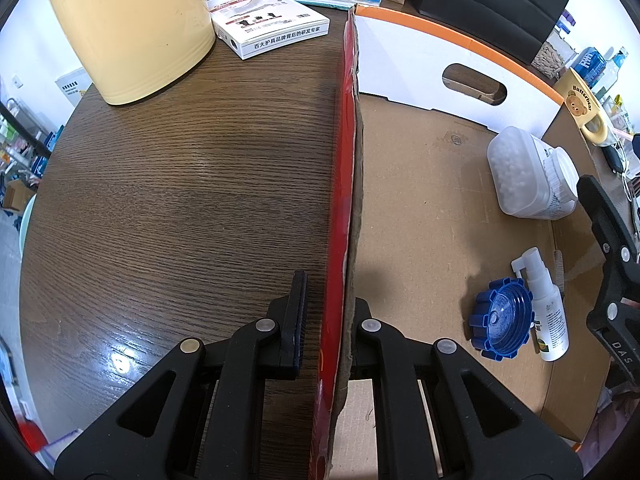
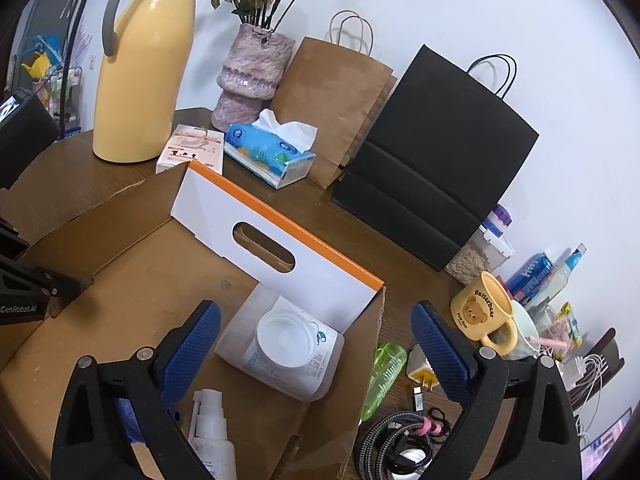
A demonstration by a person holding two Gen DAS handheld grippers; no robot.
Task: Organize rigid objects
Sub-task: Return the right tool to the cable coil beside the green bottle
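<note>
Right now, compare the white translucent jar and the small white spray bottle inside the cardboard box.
The white translucent jar is wide and squat; the small white spray bottle is slim. The jar has a broad round lid; the bottle has a nozzle. The jar lies nearer the box's handle wall. Both lie on their sides.

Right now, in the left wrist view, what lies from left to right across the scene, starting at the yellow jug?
yellow jug → white printed box → red box wall, clamped in the left gripper → blue cap → white spray bottle → right gripper.
</note>
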